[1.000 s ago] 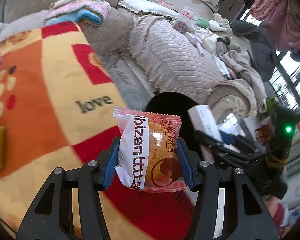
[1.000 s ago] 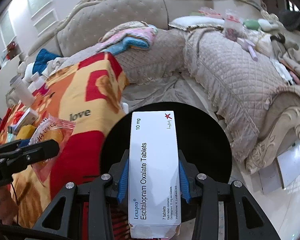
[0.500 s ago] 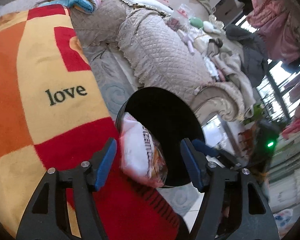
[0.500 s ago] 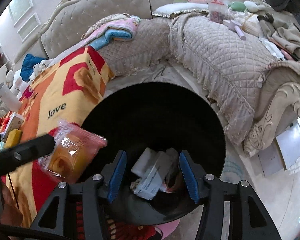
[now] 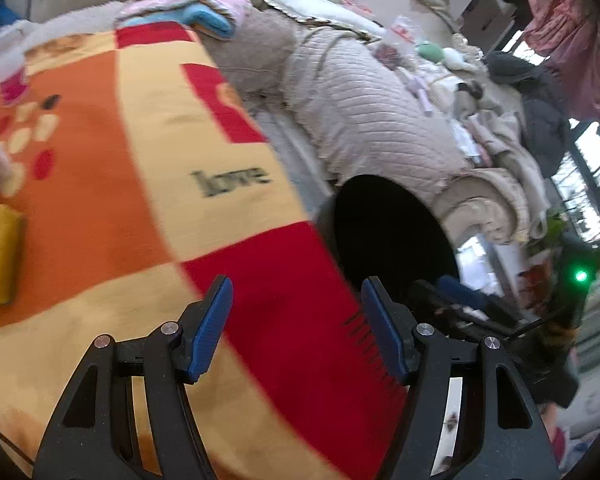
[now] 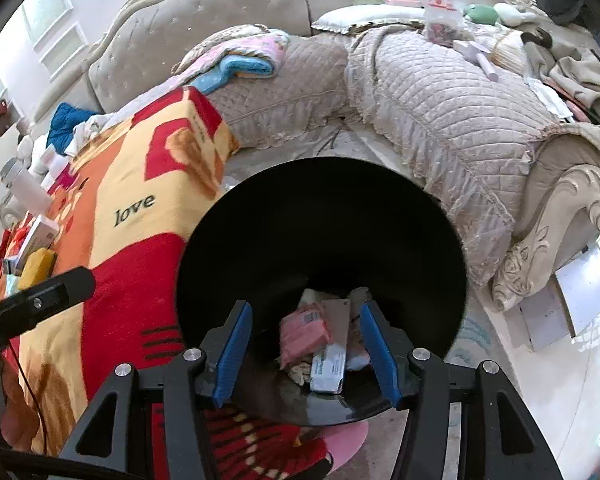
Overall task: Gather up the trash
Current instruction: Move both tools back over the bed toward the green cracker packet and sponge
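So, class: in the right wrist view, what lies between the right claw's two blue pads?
Down in the black bin lie a pink packet and a white tablet box, seen between the open right claw.

The left gripper (image 5: 296, 320) hung empty, jaws apart, over the blurred "love" blanket (image 5: 148, 184); the black bin (image 5: 392, 232) stood just beside, apparently against the sofa (image 5: 372, 120).

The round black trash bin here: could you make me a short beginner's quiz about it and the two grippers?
1. True or false: the right gripper holds a box.
2. What lies inside the round black trash bin? A) nothing B) a pink packet and a white box C) water
3. Which word is printed on the orange, yellow and red blanket?

Key: 1 false, both grippers are open and empty; 2 B; 3 "love".
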`<state>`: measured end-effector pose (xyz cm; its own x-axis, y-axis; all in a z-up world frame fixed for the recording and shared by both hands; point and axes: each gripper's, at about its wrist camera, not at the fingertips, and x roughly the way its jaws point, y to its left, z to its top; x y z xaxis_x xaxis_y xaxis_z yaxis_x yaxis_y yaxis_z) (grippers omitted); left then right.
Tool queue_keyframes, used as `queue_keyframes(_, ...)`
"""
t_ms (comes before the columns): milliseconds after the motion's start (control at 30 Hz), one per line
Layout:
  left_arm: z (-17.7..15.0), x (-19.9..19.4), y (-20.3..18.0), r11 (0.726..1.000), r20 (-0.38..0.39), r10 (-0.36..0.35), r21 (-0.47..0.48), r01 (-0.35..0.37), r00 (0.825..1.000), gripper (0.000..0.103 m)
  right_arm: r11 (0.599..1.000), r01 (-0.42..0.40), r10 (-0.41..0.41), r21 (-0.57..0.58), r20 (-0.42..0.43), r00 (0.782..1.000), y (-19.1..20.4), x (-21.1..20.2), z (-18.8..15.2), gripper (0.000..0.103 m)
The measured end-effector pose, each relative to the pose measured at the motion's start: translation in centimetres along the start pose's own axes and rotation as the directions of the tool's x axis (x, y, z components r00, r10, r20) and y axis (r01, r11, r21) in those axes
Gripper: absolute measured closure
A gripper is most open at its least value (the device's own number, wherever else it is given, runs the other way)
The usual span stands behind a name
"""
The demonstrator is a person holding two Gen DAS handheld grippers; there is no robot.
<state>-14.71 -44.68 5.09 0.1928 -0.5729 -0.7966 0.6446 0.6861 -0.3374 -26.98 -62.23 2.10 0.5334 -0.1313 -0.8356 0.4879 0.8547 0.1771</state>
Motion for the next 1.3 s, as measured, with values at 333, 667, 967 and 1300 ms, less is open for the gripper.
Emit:
queue_keyframes(333, -2.5, -4.0, 5.3, 0.981, 0.063, 0.194, 0.005, -0.194, 0.979, 0.037, 0.995, -0.057, 0.058, -0.088, 0.009, 0.998, 5.4, -0.7, -0.1, 0.037)
queue_keyframes(667, -4.4, -8.8, 13.3, 0.947, 0.089, 0.311, -0.119, -0.3, 0.946, 0.037, 0.963, -0.141, 0.139, -0.231, -0.024, 0.99, 13.9, -0.1, -0.5, 0.036)
queue_keyframes(967, -3.0, -10.5, 22.5, 0.92, 0.151, 0.288, -0.318, -0.23, 0.946, 0.037, 0.92, -0.203, 0.191, -0.337, -0.069, 0.979, 20.2, 0.5, -1.7, 0.036)
queue_keyframes(1300, -2.3, -9.6, 26.6, 0.911, 0.145, 0.174, -0.399, -0.103, 0.974, 0.037, 0.913, -0.206, 0.187, -0.351, -0.089, 0.978, 21.5, 0.7, -1.8, 0.034)
